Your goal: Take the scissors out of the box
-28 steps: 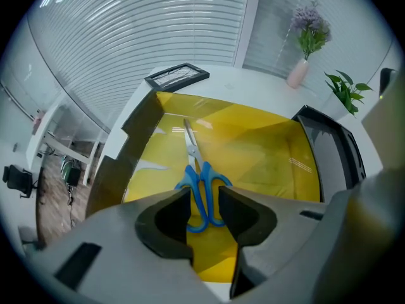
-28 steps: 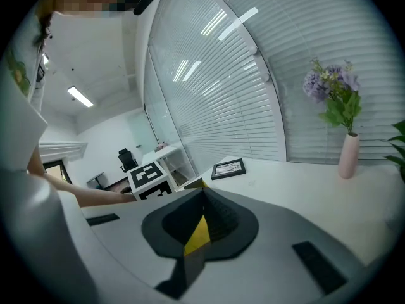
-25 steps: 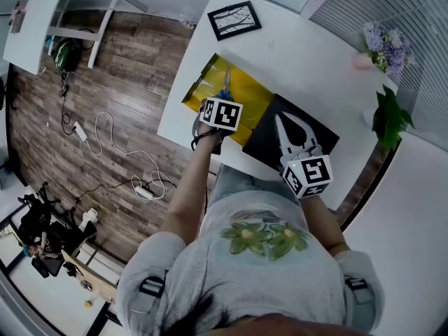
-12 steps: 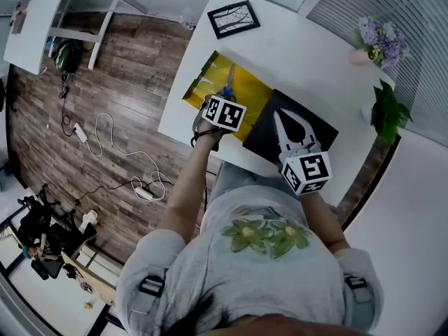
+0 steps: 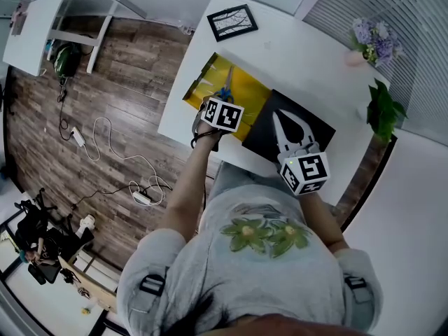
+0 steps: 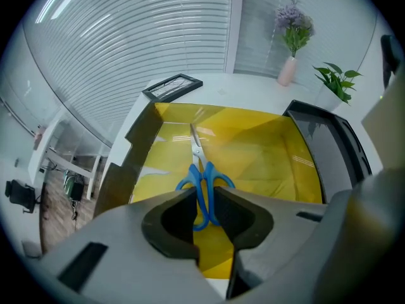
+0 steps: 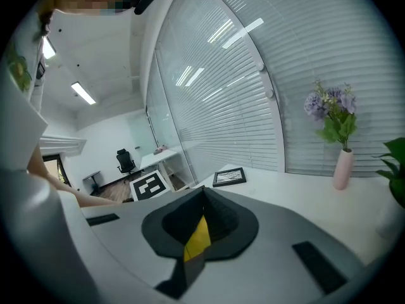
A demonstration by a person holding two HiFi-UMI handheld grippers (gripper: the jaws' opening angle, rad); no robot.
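Blue-handled scissors point(image 6: 204, 183) lie blades away from me on the yellow lining of an open box point(image 6: 136, 151) on the white table point(image 5: 294, 54). My left gripper point(image 6: 204, 200) points steeply down over the handles. Its jaws are closing, and the inner sides of both handle loops sit between the pads and touch them. In the head view the scissors point(image 5: 225, 89) show just beyond the left gripper point(image 5: 224, 102). My right gripper point(image 5: 276, 116) is shut on nothing and hovers over the black lid point(image 5: 318, 128) beside the box point(image 5: 248, 96).
A black picture frame point(image 5: 232, 21) lies on the table's far side. A pink vase of purple flowers point(image 5: 369, 42) and a green plant point(image 5: 385, 114) stand at the right. The table's left edge drops to a wooden floor with cables point(image 5: 105, 138).
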